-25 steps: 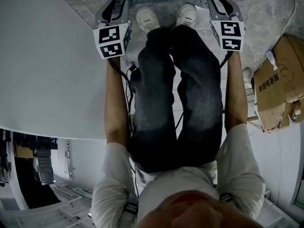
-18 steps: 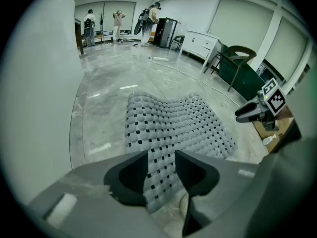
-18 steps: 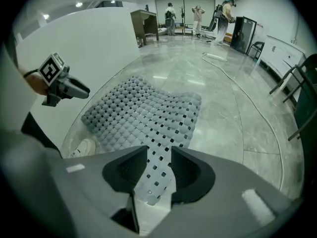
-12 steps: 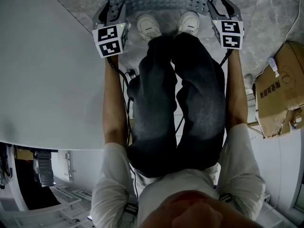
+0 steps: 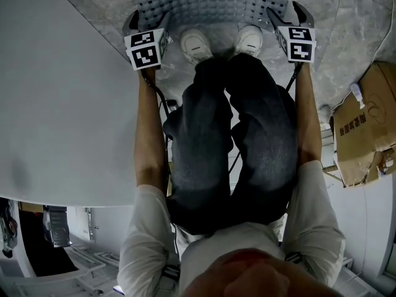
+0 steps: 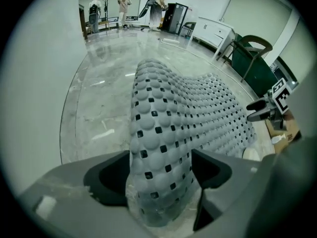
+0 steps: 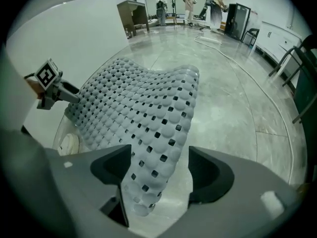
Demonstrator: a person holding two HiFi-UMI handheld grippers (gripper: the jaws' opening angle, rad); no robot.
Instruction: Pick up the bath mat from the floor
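A grey bath mat (image 5: pixel 213 2) with bumps and square holes lies across the marble floor just past the person's shoes (image 5: pixel 195 42). My left gripper (image 5: pixel 143 18) is at its left near corner and my right gripper (image 5: pixel 289 14) at its right near corner. In the left gripper view the mat's (image 6: pixel 188 113) corner rises between the left gripper's (image 6: pixel 161 170) jaws with gaps on both sides. The right gripper view shows the mat's (image 7: pixel 143 108) corner hanging loose between the right gripper's (image 7: pixel 159 170) jaws. Both sets of jaws have just been opening and stand open.
A large white table top (image 5: pixel 55 104) fills the left. A cardboard box (image 5: pixel 365 122) sits on the right, with a white cable on the floor beside it. Far off stand several people, a dark chair (image 6: pixel 252 53) and white cabinets.
Both grippers have sunk toward the floor, moving up in the head view, and more of the mat shows. Their jaws have spread apart.
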